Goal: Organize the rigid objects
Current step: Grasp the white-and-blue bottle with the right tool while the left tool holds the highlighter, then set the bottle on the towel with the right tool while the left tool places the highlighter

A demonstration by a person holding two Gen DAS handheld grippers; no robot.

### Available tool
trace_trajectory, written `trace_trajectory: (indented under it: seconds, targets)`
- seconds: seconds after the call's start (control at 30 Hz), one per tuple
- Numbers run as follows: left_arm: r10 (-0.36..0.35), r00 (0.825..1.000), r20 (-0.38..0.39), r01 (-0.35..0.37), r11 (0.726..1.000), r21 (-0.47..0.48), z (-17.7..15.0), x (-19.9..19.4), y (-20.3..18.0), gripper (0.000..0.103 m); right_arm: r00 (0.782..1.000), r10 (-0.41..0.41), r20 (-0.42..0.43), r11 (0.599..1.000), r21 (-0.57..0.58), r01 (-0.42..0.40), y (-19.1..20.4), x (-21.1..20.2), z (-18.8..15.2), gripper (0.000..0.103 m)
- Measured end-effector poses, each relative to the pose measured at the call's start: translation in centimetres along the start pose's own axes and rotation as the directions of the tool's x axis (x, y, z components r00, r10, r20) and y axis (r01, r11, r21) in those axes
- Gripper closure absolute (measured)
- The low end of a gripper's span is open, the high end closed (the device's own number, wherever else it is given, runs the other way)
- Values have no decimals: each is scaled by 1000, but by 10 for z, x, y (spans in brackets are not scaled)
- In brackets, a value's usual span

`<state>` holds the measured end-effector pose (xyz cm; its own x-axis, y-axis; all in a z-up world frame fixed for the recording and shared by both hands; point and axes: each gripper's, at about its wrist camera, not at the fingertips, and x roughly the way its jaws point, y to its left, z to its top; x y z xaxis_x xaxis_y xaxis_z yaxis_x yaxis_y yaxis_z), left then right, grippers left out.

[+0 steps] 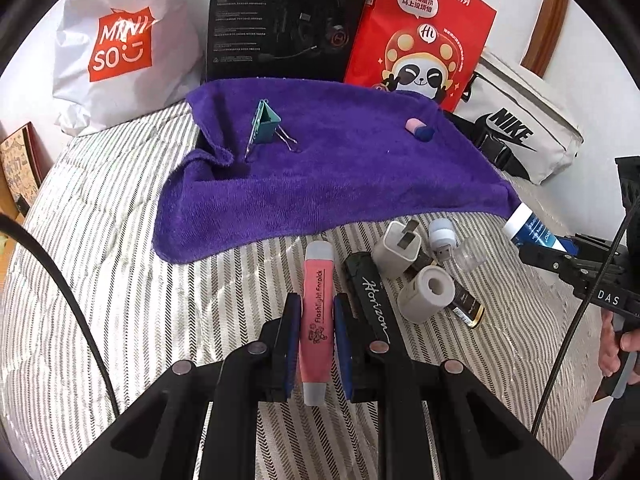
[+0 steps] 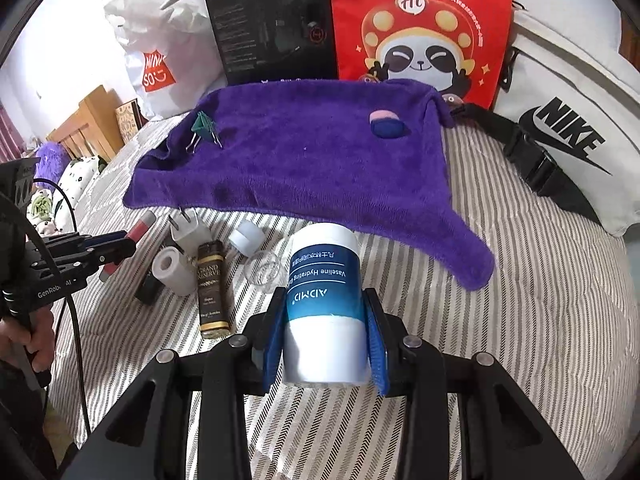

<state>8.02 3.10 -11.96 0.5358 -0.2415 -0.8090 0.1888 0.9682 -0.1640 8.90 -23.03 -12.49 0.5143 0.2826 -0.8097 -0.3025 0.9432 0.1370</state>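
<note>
- Terry cloth, a fuzzy purple towel (image 1: 340, 168), lay rumpled on the striped bedspread (image 1: 120, 280), bearing a teal binder clip (image 1: 266, 120) and a pink-and-blue eraser (image 1: 418, 128).
- Left gripper (image 1: 316, 320) pinched a slim pink highlighter (image 1: 317, 312) just below the towel's near edge, its blue pads pressed on both sides.
- Right gripper (image 2: 326, 320) clamped a smooth white-and-blue cream tube (image 2: 324, 300), also near that edge.
- Below the towel sat a boxy white plug (image 1: 398, 250), a black pen case (image 1: 370, 292) and a clear cap (image 1: 472, 254); a dark bottle (image 2: 213, 292) was partly hidden in the left view.
</note>
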Motion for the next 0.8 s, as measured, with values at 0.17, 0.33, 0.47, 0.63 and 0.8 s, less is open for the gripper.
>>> trace_trajectory:
  seconds: [0.17,0.33,0.47,0.63,0.8]
  targets:
    - [-3,1000,12,3,1000,-11,7,-8,2,87,1000,19,9,1000,4,-20,-4,-4,9,67]
    - [-3,999,33,4,1000,-21,19,-16,4,87,1000,27,12,999,24,-27,-9,-5,17,67]
    - [-2,999,51,3,1000,-26,29,-19,5,87,999,26,24,999,36,-27,-13,-5,28,67]
    - [2,998,65,1,999,-35,44,-19,8,87,999,1,34,1000,31,-2,-18,2,48,67]
    - [-12,998,61,13,1000,-27,61,-11,8,87,999,-11,31,999,35,10,-26,16,69,67]
